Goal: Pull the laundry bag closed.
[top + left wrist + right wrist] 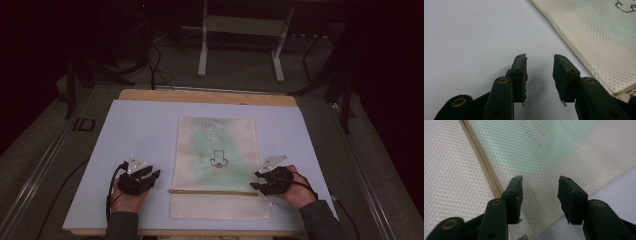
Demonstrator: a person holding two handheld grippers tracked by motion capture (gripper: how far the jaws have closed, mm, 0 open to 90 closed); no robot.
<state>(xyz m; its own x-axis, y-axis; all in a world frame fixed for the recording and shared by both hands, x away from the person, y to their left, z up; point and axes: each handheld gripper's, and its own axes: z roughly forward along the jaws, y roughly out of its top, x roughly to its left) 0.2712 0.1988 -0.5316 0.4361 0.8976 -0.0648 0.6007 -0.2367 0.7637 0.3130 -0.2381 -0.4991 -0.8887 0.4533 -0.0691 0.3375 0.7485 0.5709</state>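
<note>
A cream mesh bag (pixel 217 165) lies flat in the middle of the table, with something green showing through it and a small black drawing (pixel 218 160) on its front. A tan zipper strip (pixel 212 192) crosses it near the front. My left gripper (pixel 152 176) rests open on the mat just left of the bag; its jaws stand apart over bare mat (pixel 539 72), the mesh bag (pixel 596 37) to their right. My right gripper (pixel 256 180) is open at the bag's right edge; its jaws hang above the mesh bag (pixel 540 191), the zipper strip (pixel 484 162) to their left.
A pale blue mat (pixel 135 130) covers the wooden table (pixel 207 96). Beyond the far edge are the white legs of another table (pixel 202 55) and cables on the floor. Grey floor runs along both sides.
</note>
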